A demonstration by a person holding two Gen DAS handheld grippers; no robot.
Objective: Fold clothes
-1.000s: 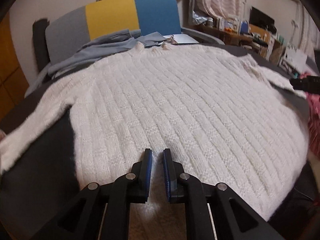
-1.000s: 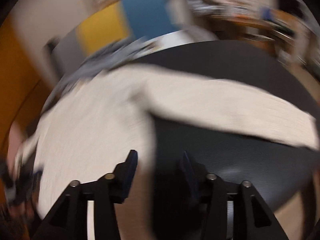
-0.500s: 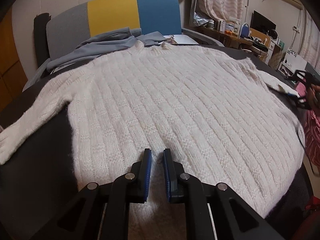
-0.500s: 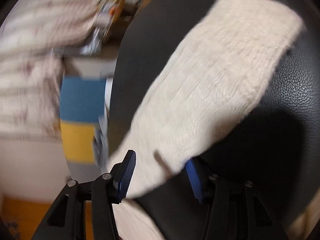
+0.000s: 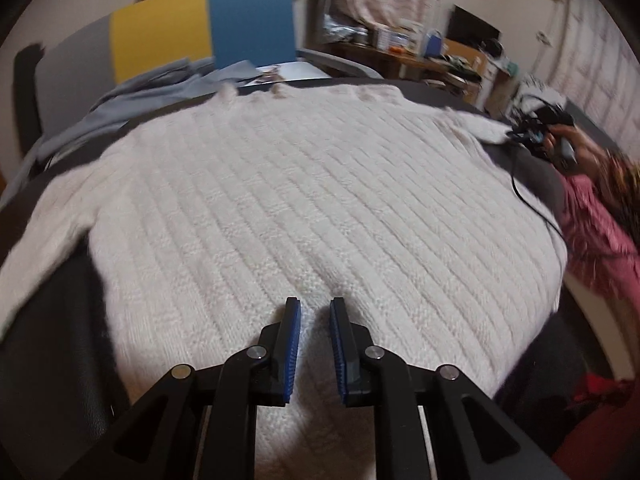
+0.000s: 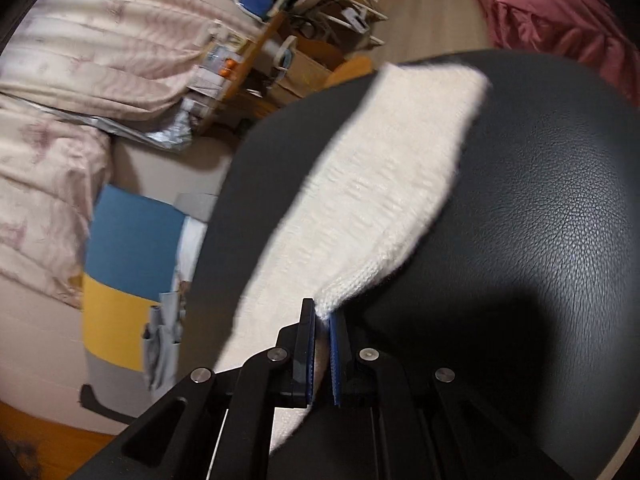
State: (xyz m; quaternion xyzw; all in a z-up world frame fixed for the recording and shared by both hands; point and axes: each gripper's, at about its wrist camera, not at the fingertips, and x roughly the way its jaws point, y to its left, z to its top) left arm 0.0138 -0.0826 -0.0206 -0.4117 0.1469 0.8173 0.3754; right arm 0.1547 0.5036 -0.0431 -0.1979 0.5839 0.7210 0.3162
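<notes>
My left claw (image 5: 314,308) sits low over the hem end of the white knitted sweater (image 5: 312,208), which lies spread flat on the dark leather surface (image 5: 44,336), neck end away from me toward the chair with the grey, yellow and blue back (image 5: 192,36). Its jaws stand narrow and are easing apart; the blue pads (image 5: 294,344) frame a strip of knit just beyond the tips, but I cannot tell whether they press on it. A grey garment (image 5: 132,108) lies bunched at the far left edge, just past the sweater's shoulder. One sleeve trails off to the left (image 5: 36,240); the other reaches out to the right, where my right claw (image 5: 520,133) meets its cuff, my hand (image 5: 568,146) behind it and a pink sleeve (image 5: 596,236) below. Seen from the right wrist, that claw (image 6: 322,316) is closing, jaws nearly together, with the edge of the sleeve (image 6: 380,200) pinched between the pads at their tips. The rest of that sleeve lies along the black surface (image 6: 540,200).
</notes>
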